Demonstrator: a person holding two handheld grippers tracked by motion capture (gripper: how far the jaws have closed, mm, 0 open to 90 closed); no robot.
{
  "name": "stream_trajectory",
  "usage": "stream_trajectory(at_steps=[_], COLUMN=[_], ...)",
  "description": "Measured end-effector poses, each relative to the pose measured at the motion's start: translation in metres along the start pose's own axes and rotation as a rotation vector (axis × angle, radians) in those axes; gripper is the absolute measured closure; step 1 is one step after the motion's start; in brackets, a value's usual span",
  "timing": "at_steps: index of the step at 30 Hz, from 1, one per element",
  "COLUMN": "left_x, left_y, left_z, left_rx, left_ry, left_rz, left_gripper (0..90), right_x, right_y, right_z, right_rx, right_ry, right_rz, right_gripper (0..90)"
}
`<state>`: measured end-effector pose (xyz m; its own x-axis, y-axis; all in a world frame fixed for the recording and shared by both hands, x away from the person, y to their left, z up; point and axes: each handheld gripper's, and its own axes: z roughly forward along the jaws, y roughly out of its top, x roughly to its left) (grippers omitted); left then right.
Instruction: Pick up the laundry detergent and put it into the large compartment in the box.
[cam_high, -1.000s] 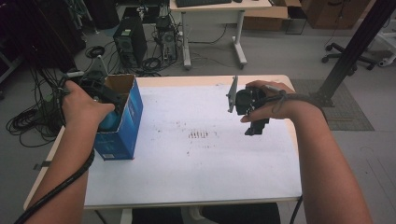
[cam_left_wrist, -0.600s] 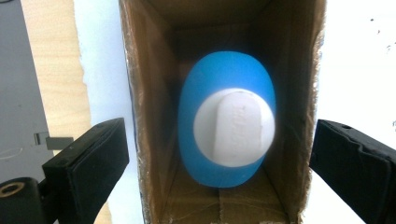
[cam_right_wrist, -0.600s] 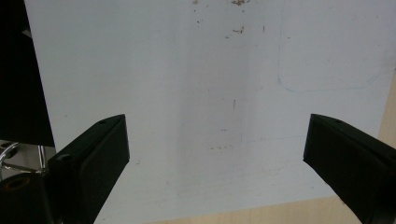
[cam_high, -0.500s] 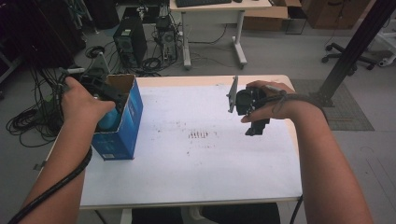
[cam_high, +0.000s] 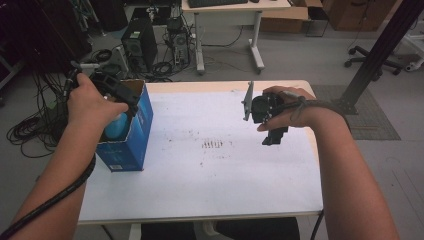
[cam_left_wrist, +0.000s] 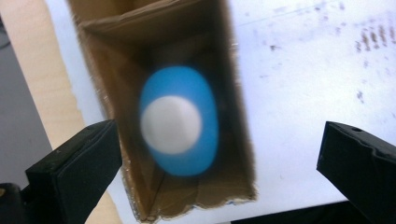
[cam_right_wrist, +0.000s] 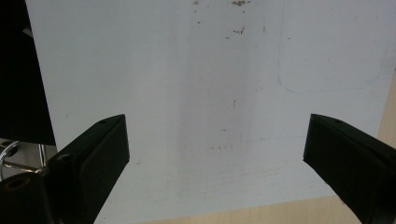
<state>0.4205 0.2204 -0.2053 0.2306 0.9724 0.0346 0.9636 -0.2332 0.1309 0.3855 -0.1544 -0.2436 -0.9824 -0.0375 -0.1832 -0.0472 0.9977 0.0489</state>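
While the person is sitting at the near side of the white table (cam_high: 210, 180), the left gripper (cam_high: 117, 95) is hanging over the open top of a blue box (cam_high: 131, 142). That box is standing upright at the left side of the table, close to the left edge. A blue ball (cam_left_wrist: 180, 121) with a round white spot on it is sitting deep inside the box, on its brown cardboard floor. In the left gripper view the ball is looking blurry, and it is lying between the two black jaws but well below them. The jaws are spread wide, one out past each side of the box's opening, and they are not touching the ball. In the high view a bit of the blue ball (cam_high: 116, 131) is peeking out under the left hand (cam_high: 90, 102).

Over on the right side of the table, the right hand (cam_high: 290, 107) is holding the right gripper (cam_high: 272, 137) up in the air above the white top. It is pointing down at the table. In the right gripper view its two black jaws are also spread wide, with bare table between them. Some small brown marks (cam_high: 214, 145) are dotting the middle of the table, between the box and the right gripper. The right gripper is well apart from the box and the ball.
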Motion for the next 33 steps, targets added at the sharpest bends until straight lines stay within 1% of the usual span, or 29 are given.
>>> stream_trajectory(at_steps=[4,9,11,12,18,19,20,21,23,25,26,27,28,29,31,32,33], left_x=[-0.009,-0.022,-0.029,-0.031,-0.048,-0.052,-0.057,-0.06,-0.069,-0.075,-0.079,-0.082,-0.084,-0.088,-0.091,-0.093,-0.093], left_y=[0.005,0.009,0.011,0.012,0.016,0.017,0.017,0.017,0.017,0.018,0.018,0.018,0.017,0.016,0.015,0.015,0.014], left_z=[-0.004,-0.008,-0.011,-0.012,-0.016,-0.017,-0.018,-0.019,-0.021,-0.02,-0.019,-0.018,-0.017,-0.015,-0.013,-0.012,-0.012], left_rx=[0.021,0.029,0.028,0.03,0.028,0.026,0.017,0.012,0.01,0.03,0.039,0.044,0.049,0.058,0.064,0.06,0.057], left_ry=[-0.018,-0.033,-0.066,-0.076,-0.119,-0.115,-0.104,-0.099,-0.108,-0.126,-0.122,-0.118,-0.119,-0.135,-0.145,-0.159,-0.169], left_rz=[0.052,0.139,0.194,0.215,0.351,0.388,0.434,0.462,0.54,0.582,0.606,0.611,0.631,0.668,0.701,0.725,0.738], left_gripper=[0.2,0.2,0.2,0.2,0.2,0.2,0.2,0.2,0.2,0.2,0.2,0.2,0.2,0.2,0.2,0.2,0.2], right_x=[0.0,0.0,-0.001,-0.001,-0.003,-0.003,-0.003,-0.003,-0.003,-0.003,-0.003,-0.003,-0.003,-0.003,-0.003,-0.003,-0.002], right_y=[0.001,0.0,0.0,-0.001,-0.002,-0.002,-0.002,-0.001,-0.001,-0.001,-0.001,-0.001,-0.002,-0.002,-0.003,-0.003,-0.003], right_z=[0.0,0.0,0.0,-0.001,-0.002,-0.003,-0.003,-0.003,-0.003,-0.004,-0.004,-0.004,-0.004,-0.004,-0.004,-0.004,-0.004], right_rx=[0.003,0.004,0.003,0.003,0.005,0.006,0.007,0.007,0.005,0.005,0.006,0.009,0.012,0.011,0.004,0.005,0.008], right_ry=[-0.001,0.002,0.002,0.002,0.003,0.003,0.003,0.003,0.004,0.002,0.003,0.004,0.003,0.003,0.002,0.003,0.004], right_rz=[-0.001,0.0,0.001,0.001,0.006,0.007,0.008,0.008,0.009,0.01,0.011,0.015,0.014,0.016,0.018,0.018,0.018], right_gripper=[6.8,6.9,6.9,6.9,6.8,6.8,6.8,6.8,6.8,6.8,6.8,6.8,6.8,6.8,6.8,6.8,6.8])
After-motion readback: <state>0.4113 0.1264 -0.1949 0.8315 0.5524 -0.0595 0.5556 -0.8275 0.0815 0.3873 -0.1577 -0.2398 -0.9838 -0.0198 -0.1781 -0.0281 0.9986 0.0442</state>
